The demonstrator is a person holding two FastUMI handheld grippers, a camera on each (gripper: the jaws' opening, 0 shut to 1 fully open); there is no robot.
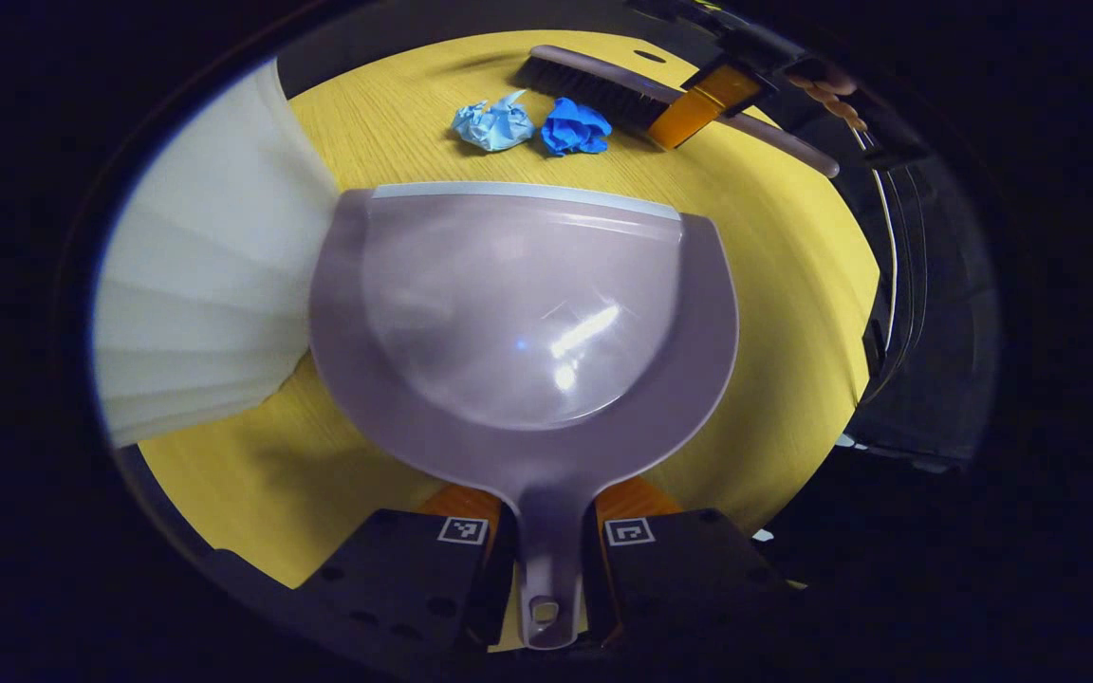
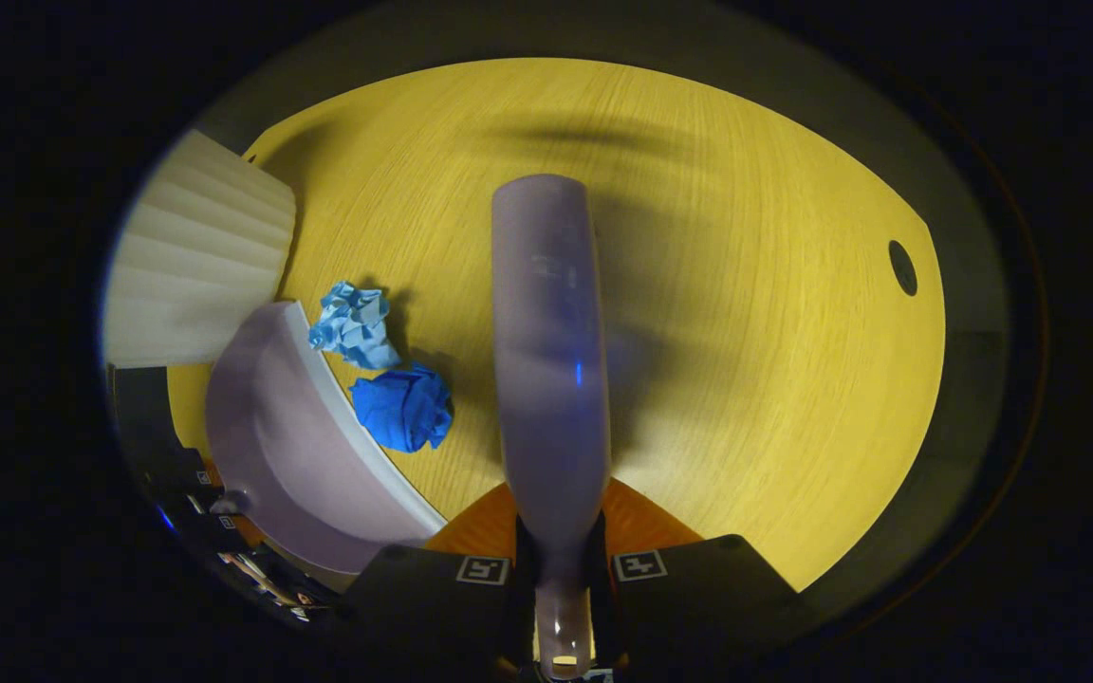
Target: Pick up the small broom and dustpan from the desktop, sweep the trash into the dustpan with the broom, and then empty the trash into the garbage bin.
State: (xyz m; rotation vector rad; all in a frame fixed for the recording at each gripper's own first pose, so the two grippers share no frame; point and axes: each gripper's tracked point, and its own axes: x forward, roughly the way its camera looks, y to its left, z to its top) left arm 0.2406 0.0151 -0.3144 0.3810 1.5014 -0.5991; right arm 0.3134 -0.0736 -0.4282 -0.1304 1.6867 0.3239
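Observation:
My left gripper (image 1: 546,536) is shut on the handle of the grey dustpan (image 1: 523,313), which lies flat on the yellow table (image 1: 774,313), its lip facing the trash. Just beyond the lip lie a light blue paper wad (image 1: 494,123) and a dark blue wad (image 1: 575,128). Behind them the broom (image 1: 594,90) shows its black bristles, held by my right gripper (image 1: 706,102). In the right gripper view my right gripper (image 2: 561,562) is shut on the broom (image 2: 551,360) handle. The light blue wad (image 2: 352,327) and the dark blue wad (image 2: 404,408) sit between broom and dustpan (image 2: 300,446).
A white ribbed bin (image 1: 205,285) stands at the table's left edge, close beside the dustpan; it is also at the upper left (image 2: 195,256) of the right gripper view. A dark cable hole (image 2: 902,267) sits far right in the table (image 2: 746,332).

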